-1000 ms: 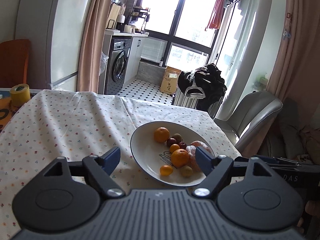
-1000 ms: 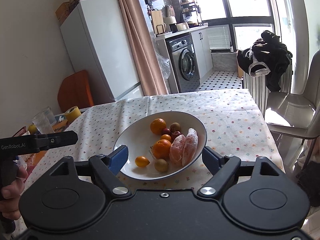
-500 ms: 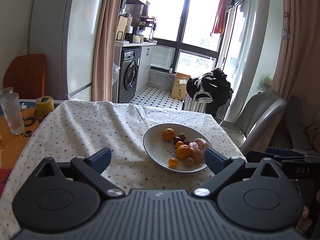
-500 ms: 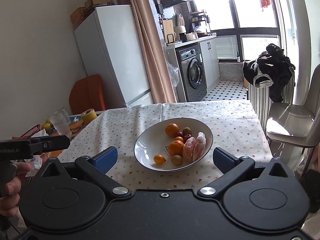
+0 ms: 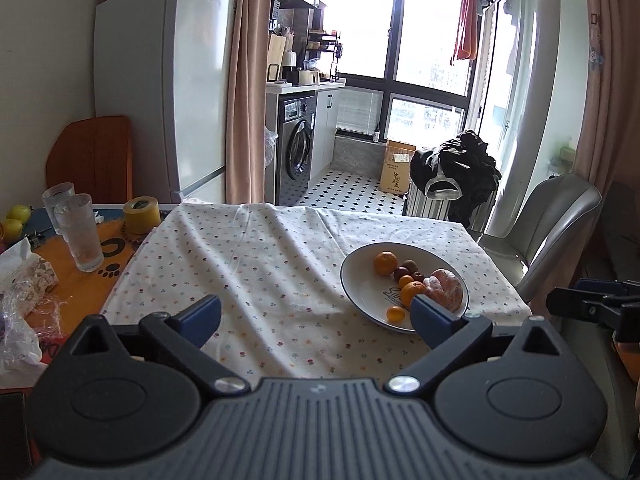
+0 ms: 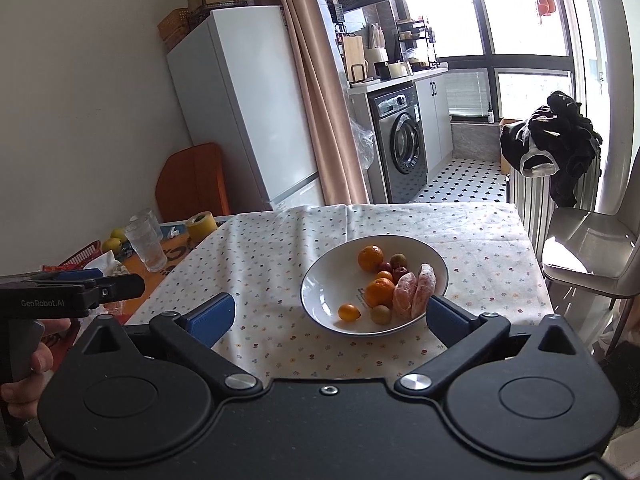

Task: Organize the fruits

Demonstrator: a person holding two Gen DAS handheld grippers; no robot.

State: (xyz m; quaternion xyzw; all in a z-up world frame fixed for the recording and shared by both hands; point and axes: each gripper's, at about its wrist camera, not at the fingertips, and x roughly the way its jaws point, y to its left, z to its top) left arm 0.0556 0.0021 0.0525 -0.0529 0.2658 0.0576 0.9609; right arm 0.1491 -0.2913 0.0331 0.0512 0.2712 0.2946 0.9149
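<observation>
The fruits lay gathered in a white bowl [image 6: 320,280] that stood on the flower-print tablecloth [image 6: 280,248], toward the right side of the tabletop. Inside it were a large orange [image 6: 370,258] at the back, a second orange [image 6: 379,293] nearer the middle, a peeled citrus split into two halves [image 6: 414,290] against the right wall, a small orange fruit [image 6: 349,313] at the front, and a few small dark and brownish fruits [image 6: 394,266] between them; what kind those last were could not be told at this size.

The right gripper [image 6: 328,312] hung short of the bowl, its blue fingers [image 6: 212,318] spread wide and holding nothing. The left gripper [image 5: 316,316] was likewise held back from the tabletop with fingers [image 5: 200,318] wide apart and empty, the bowl lying off to its right.

Further left, on the orange mat, stood two glasses [image 5: 78,232] and a roll of yellow tape [image 5: 141,209], with two green-yellow fruits [image 5: 14,222] beyond them.

Judged from this, the sorting looked finished or paused, both tools standing off. If those two outlying fruits belonged to the task, the next move would call for the left gripper to reach past the glasses without knocking them.
</observation>
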